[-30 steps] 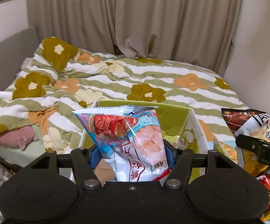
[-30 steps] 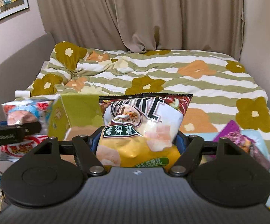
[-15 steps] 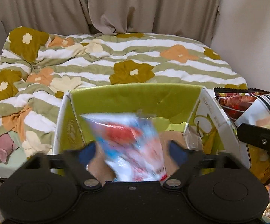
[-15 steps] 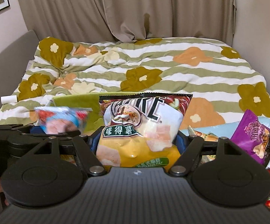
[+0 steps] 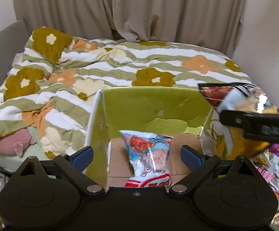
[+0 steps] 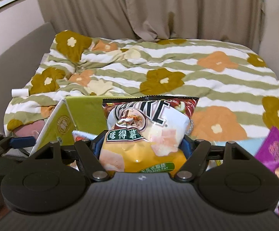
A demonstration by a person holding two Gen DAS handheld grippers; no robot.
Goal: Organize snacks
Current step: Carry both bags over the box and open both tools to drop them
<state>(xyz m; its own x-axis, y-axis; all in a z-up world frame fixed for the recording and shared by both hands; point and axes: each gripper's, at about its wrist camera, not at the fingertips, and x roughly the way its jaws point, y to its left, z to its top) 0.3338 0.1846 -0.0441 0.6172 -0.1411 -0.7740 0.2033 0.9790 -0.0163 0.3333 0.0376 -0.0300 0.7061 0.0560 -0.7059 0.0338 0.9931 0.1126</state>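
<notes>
Shrimp bag (image 5: pixel 149 154) stands upright inside green box (image 5: pixel 154 107).

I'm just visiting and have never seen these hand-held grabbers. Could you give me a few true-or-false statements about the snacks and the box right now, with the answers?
1. The blue and white snack bag sits inside the green box. True.
2. The left gripper is clamped on that bag. False: its fingers have just been opening and stand clear of the bag on both sides.
3. The right gripper holds a yellow and white chip bag. True.
4. The chip bag already lies in the box. False: it is held up in the fingers, beside the box.
5. The box stands by a floral quilt. True.
</notes>
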